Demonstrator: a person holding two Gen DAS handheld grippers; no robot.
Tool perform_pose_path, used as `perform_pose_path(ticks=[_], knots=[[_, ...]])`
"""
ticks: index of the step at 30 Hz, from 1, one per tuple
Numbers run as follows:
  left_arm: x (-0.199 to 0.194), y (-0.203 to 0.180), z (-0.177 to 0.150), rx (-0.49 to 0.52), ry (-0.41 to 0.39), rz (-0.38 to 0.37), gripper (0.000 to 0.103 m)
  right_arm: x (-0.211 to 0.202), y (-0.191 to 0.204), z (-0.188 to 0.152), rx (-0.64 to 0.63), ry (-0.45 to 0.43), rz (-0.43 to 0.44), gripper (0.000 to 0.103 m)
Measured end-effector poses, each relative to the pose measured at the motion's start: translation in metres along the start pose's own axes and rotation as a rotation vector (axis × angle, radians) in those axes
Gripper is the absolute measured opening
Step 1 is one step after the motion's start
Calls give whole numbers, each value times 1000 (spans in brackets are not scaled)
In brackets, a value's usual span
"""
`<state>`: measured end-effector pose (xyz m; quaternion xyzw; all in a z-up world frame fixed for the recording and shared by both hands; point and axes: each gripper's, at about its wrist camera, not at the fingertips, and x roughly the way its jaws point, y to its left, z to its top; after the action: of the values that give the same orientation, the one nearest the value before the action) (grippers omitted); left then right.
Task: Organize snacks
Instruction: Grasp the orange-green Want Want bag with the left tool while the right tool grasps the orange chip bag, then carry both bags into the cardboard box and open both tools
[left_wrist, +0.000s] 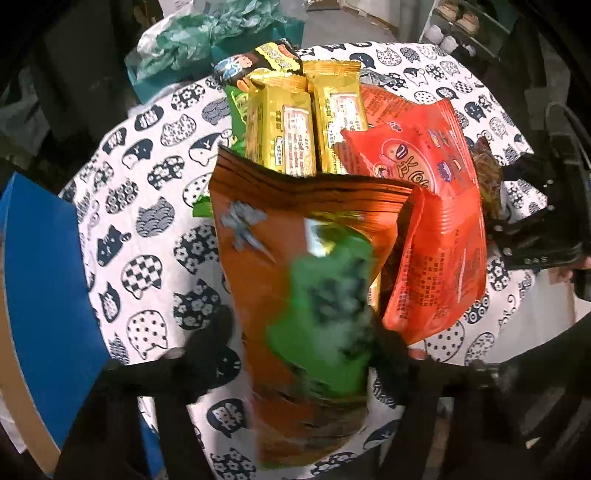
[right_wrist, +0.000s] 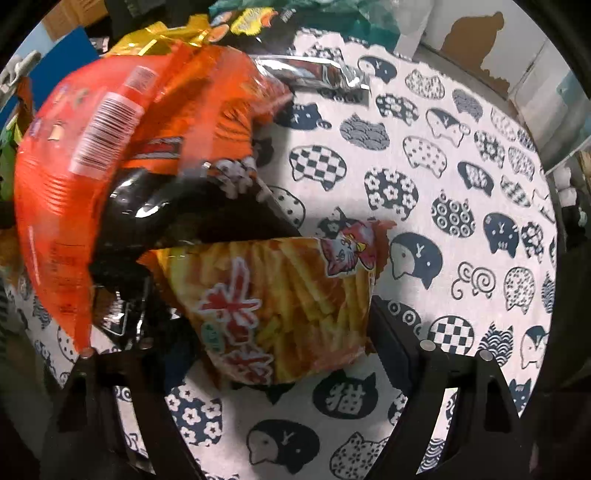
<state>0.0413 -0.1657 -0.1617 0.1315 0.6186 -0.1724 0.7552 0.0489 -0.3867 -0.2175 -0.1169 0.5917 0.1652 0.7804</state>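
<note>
In the left wrist view a blue box stands at the left edge of the table, whose cloth carries a navy-and-white cat print. Right of the box, at the middle of the table, lies the snack pile. An orange bag with a green label sits between the fingers of the left claw; the fingers look closed against its sides, though the bag is blurred and its writing cannot be read. Behind it stand two gold packs with white label panels, the characters too small to make out. Right of the orange bag leans a red packet with a round cartoon logo and fine print. The right claw shows as a dark shape just beyond the red packet.

In the right wrist view the same red packet fills the left side, showing a white barcode label. Below it is a glossy black wrapper. To the right, a yellow fries bag with large red characters and a cartoon cat lies between the fingers of the right claw, which stands wide, not gripping. One printed cat near the bag bears the character 猫.
</note>
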Motion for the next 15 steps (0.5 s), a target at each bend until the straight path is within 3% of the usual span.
perform_pose_path(ticks=[2,3,11,15], knots=[[0,2,-1,-10,4,-28,56,1,-6,1,36,-2,32,74],[-1,3,-2,-13,1,-31,56,-1,-9,2,53,-10,39,64],[-10,1,-5,13,-31,-19,43,-21,-14,5,88,-29,27,59],[-20,6,-5,5,-55,-8,42,-43,-14,-2,124,-61,14,59]])
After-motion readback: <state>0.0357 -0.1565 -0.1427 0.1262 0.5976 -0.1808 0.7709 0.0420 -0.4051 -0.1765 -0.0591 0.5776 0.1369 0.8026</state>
